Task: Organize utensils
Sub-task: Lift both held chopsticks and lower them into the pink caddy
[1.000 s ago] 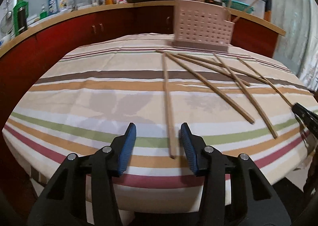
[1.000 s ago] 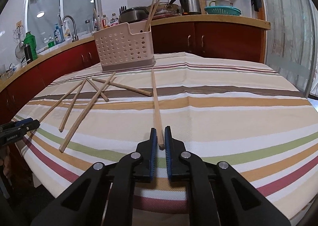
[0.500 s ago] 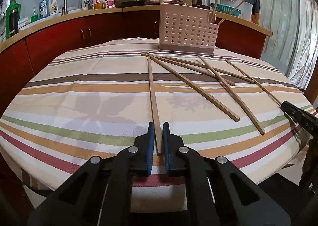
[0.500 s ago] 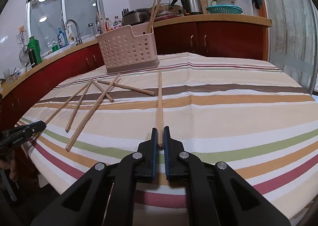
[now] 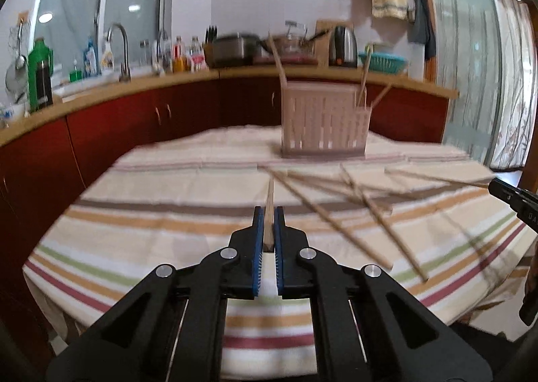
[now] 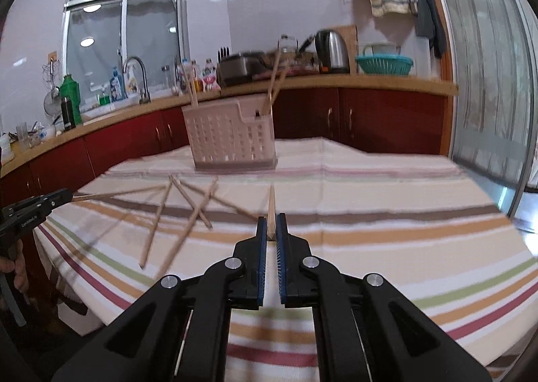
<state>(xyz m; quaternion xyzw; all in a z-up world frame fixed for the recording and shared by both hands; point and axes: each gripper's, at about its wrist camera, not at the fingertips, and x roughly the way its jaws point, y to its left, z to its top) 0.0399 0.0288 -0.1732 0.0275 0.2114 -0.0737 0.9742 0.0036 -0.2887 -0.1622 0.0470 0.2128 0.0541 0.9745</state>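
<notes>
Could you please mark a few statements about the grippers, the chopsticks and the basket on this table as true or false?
1. The left gripper is shut on a chopstick. True.
2. The right gripper is open and holds nothing. False: it is shut on another chopstick.
3. The pink perforated basket lies tipped on its side. False: it stands upright on the striped tablecloth.
4. Some chopsticks already stand in the basket. True.
5. Every chopstick has been cleared from the tablecloth. False: several loose chopsticks lie crossed on it.
</notes>
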